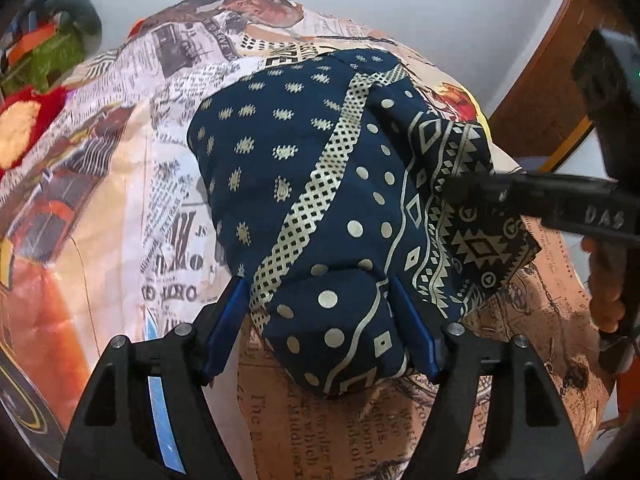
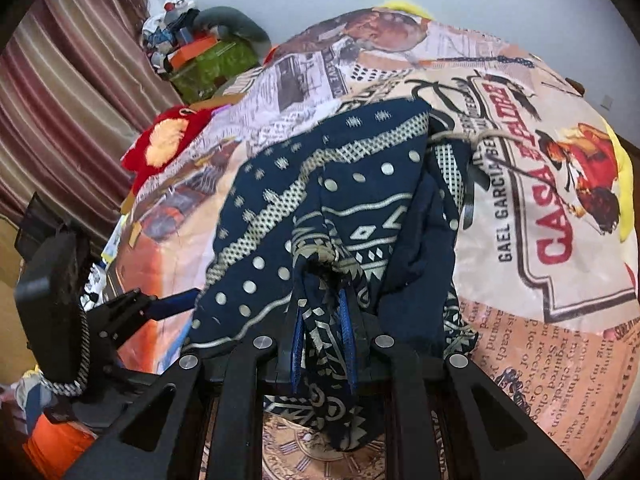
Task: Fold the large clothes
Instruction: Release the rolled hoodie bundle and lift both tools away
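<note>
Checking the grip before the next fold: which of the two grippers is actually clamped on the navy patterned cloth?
The right gripper: its jaws are shut on a bunched edge of the navy cloth. The left gripper only straddles a corner, jaws apart.

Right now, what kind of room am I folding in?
Probably a bedroom at home. The navy patterned garment lies on a bed under a newspaper-print bedspread, striped curtains hang at one side, and plush toys sit by the far wall.
</note>
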`<control>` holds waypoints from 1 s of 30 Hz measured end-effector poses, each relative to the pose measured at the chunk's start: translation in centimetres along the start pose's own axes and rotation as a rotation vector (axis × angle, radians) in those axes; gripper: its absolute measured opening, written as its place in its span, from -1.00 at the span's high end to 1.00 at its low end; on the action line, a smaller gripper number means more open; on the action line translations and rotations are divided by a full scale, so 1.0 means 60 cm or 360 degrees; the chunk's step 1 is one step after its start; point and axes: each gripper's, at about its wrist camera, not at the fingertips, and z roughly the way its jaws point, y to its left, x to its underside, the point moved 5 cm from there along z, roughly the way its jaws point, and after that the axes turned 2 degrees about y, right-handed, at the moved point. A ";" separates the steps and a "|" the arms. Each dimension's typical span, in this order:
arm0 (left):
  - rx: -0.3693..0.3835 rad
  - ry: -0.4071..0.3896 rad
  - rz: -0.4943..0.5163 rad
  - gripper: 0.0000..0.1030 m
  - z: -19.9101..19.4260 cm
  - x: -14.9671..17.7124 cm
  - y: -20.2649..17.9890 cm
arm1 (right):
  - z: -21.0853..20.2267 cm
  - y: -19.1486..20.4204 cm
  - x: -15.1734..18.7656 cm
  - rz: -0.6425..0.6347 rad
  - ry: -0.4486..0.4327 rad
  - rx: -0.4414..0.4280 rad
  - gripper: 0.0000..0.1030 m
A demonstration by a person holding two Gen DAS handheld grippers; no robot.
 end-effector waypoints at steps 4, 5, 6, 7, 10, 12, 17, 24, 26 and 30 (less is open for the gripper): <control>0.0010 0.0013 0.0014 -0.40 -0.003 0.017 -0.008 | 0.042 -0.002 0.030 -0.0107 0.0192 0.0017 0.74; 0.0017 0.0025 0.0018 -0.40 -0.005 0.023 -0.013 | 0.052 -0.005 0.038 -0.0134 0.0223 0.0042 0.74; 0.0031 0.0039 0.0016 -0.40 -0.004 0.027 -0.015 | 0.060 -0.008 0.049 -0.0162 0.0223 0.0043 0.74; 0.0030 0.0037 0.0018 -0.40 -0.004 0.029 -0.014 | 0.060 -0.012 0.055 -0.0166 0.0189 0.0023 0.74; 0.0031 0.0038 0.0040 -0.40 -0.011 0.037 -0.017 | 0.050 -0.032 0.069 -0.0103 0.0171 -0.0037 0.74; 0.0033 0.0039 0.0046 -0.39 -0.014 0.041 -0.018 | 0.036 -0.050 0.077 -0.0022 0.0164 -0.0083 0.74; -0.0008 0.0016 0.0065 -0.42 -0.022 0.048 -0.022 | 0.000 -0.068 0.101 0.0010 0.0182 -0.0039 0.74; 0.0027 0.0045 -0.0008 -0.51 -0.011 0.050 -0.010 | -0.078 0.019 0.044 -0.0173 -0.0047 0.0015 0.74; 0.0022 0.0040 0.0001 -0.51 -0.013 0.051 -0.011 | -0.084 0.050 0.019 -0.0229 -0.0133 0.0003 0.74; 0.0008 0.0039 0.0030 -0.51 -0.015 0.052 -0.013 | -0.031 0.095 -0.017 -0.0330 -0.0125 0.0049 0.74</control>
